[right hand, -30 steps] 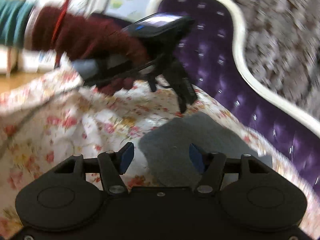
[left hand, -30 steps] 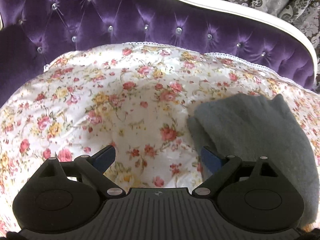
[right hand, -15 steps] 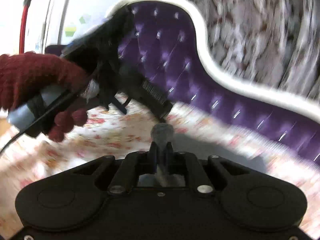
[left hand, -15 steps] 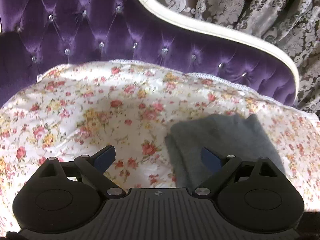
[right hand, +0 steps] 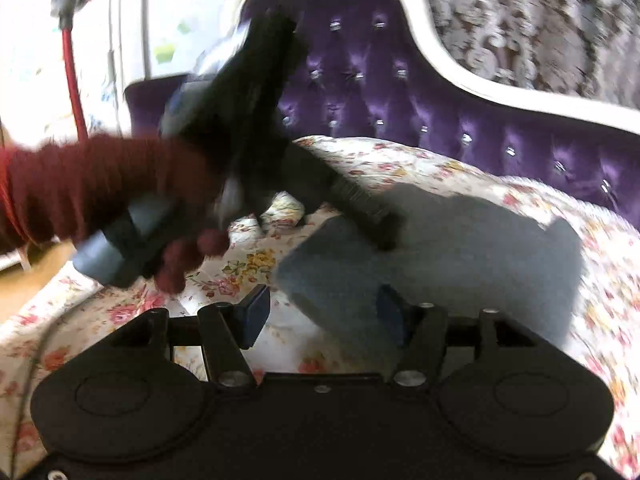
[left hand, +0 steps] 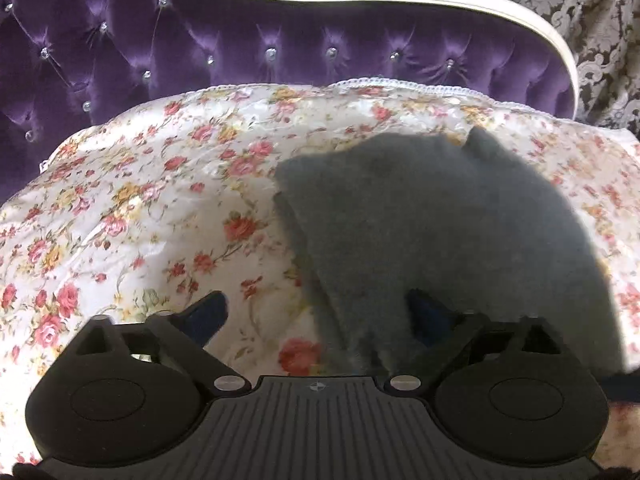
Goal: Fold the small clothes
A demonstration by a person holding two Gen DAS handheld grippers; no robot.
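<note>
Sofa back: a purple tufted velvet sofa back (left hand: 280,40) with crystal buttons and a white curved frame is being seen behind the seat.
Curtain: a grey damask patterned curtain (left hand: 600,20) is being shown beyond the frame.
Seat cover: a white satin floral cover (left hand: 140,208) printed with red and yellow roses is being spread over the seat.
Garment: a grey fuzzy knitted garment (left hand: 420,220), folded flat, is being supported on the floral cover, towards the sofa's right end.
Left gripper: the left gripper (left hand: 316,312) is being opened, its jaws wide apart; the garment's near left edge is lying between the blue pads, unclamped.
Right gripper: the right gripper (right hand: 320,312) is being opened, jaws apart over the garment's near corner, nothing being pinched.
Hand: the left gripper's handle is being held by a dark red knitted glove (right hand: 120,200), blurred in the right wrist view.
</note>
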